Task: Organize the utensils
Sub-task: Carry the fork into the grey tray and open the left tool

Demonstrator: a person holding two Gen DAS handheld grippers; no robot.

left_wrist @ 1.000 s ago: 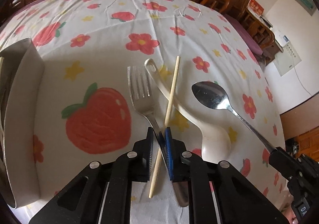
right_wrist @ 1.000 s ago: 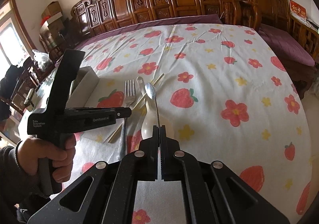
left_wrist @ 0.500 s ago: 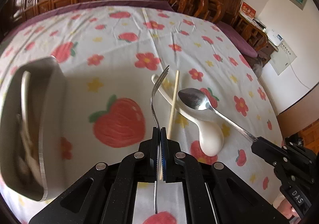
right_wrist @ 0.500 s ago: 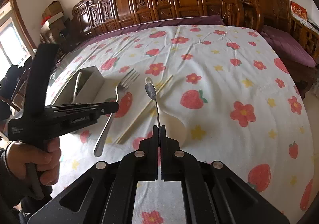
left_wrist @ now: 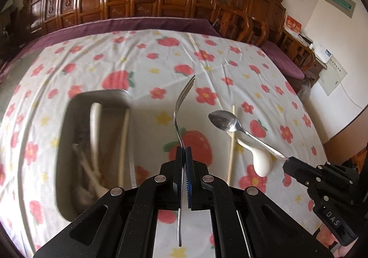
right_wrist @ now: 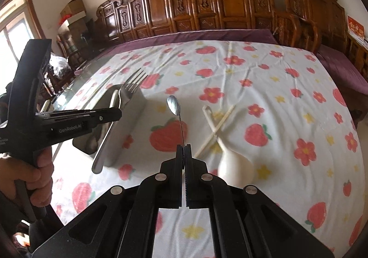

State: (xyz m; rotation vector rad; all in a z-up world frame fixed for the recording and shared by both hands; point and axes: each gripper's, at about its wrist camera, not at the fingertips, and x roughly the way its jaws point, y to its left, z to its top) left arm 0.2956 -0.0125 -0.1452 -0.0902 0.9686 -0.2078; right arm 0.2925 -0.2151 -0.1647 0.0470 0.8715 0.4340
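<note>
My left claw [left_wrist: 184, 148] is clenched on the metal fork [left_wrist: 180, 108] partway along its handle, the tines pointing up and away and the handle's tail running back between the fingers toward the camera; in the right wrist view the same fork [right_wrist: 119, 108] hangs in the air over the near end of the metal tray [right_wrist: 128, 131], tilted with its tines high. My right claw [right_wrist: 184, 147] is clamped on the thin stem of the metal spoon [right_wrist: 176, 108], bowl forward and raised off the cloth; from the left side that spoon [left_wrist: 224, 120] juts out of the right claw [left_wrist: 287, 161] above the white ceramic spoon. Just left of the fork sits the tray [left_wrist: 69, 120], blurred, with a white spoon [left_wrist: 94, 124] and a chopstick [left_wrist: 124, 140] lying lengthwise inside, plus something else at its near end that I cannot make out. On the tabletop [right_wrist: 276, 78], covered in a strawberry-and-flower cloth, the white ceramic spoon [right_wrist: 230, 159] lies with its bowl nearest me, and a single chopstick [right_wrist: 216, 128] crosses its handle. Both rest well right of the tray, neither touched by either claw. Carved wooden chairs [right_wrist: 230, 5] line the far edge.
</note>
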